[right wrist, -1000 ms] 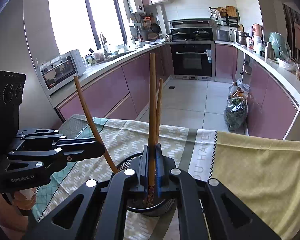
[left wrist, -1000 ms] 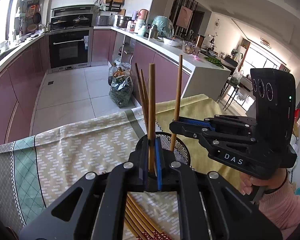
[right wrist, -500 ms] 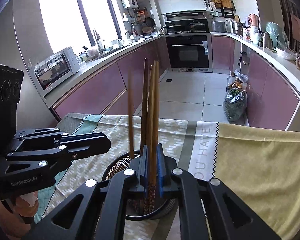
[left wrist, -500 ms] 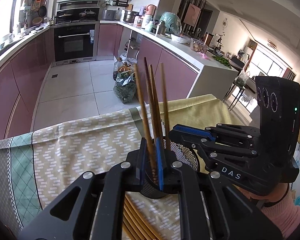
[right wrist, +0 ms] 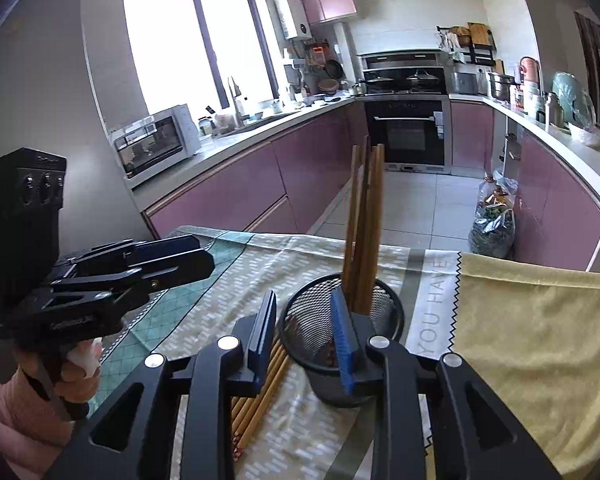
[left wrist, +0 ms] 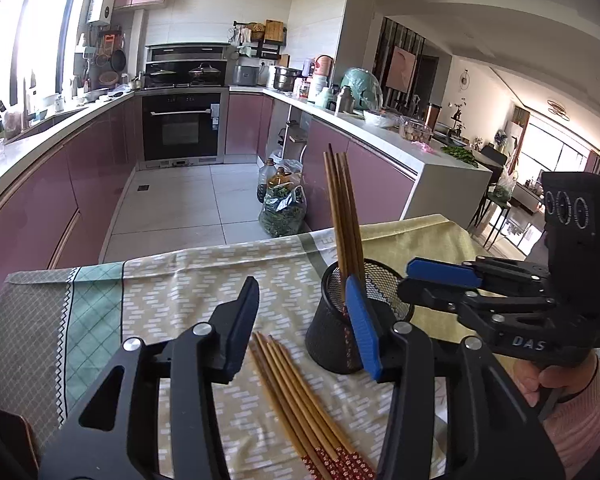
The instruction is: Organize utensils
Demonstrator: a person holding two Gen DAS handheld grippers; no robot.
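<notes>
Reaching for loose chopsticks (left wrist: pixel 300 396) beside the mesh holder (left wrist: pixel 348 320), both jaws just opening and empty, could tip it

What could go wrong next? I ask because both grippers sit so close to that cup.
The mesh cup looks light, and its chopsticks lean to one side; a nudge from the left gripper or right gripper, both open beside it, might tip it. The loose chopsticks lie bunched, so grabbing one could scatter the rest.
</notes>
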